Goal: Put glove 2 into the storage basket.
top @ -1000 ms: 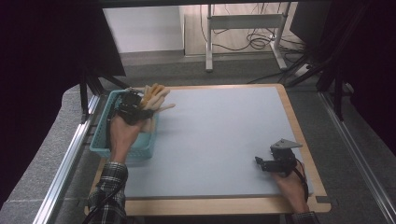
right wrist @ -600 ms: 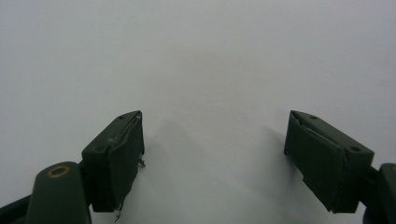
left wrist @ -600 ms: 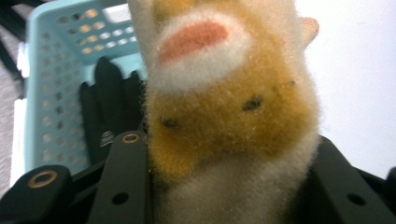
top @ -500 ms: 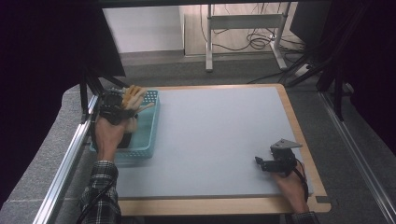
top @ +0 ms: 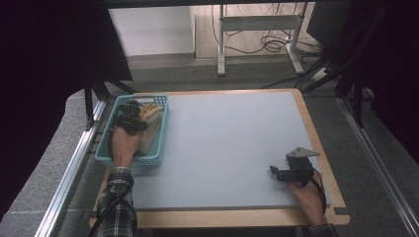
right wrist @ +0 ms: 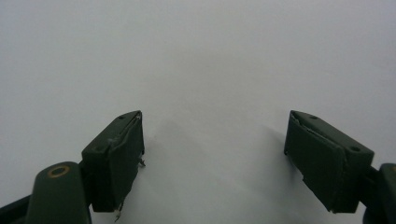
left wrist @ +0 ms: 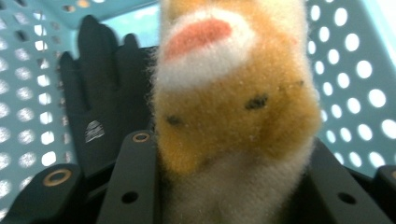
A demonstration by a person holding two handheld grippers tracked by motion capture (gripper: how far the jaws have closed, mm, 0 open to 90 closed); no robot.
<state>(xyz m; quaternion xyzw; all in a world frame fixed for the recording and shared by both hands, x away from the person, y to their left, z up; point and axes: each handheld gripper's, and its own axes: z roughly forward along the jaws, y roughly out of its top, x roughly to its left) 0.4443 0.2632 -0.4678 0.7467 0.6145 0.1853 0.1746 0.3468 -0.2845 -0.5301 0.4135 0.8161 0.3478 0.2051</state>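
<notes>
Left gripper [top: 132, 120] sits down inside the teal perforated basket [top: 160, 129] at the table's left edge, its 2 jaws pressed on either side of an orange-and-white plush toy [left wrist: 224, 116], and they have just been closing further on it. From the left gripper view the toy's furry body fills the gap between the jaws, and a black glove [left wrist: 100, 112] lies on the basket floor just beside it. Right gripper [right wrist: 212, 154] rests on the grey table mat [top: 232, 143] near the right front corner, jaws wide apart with nothing between them.
</notes>
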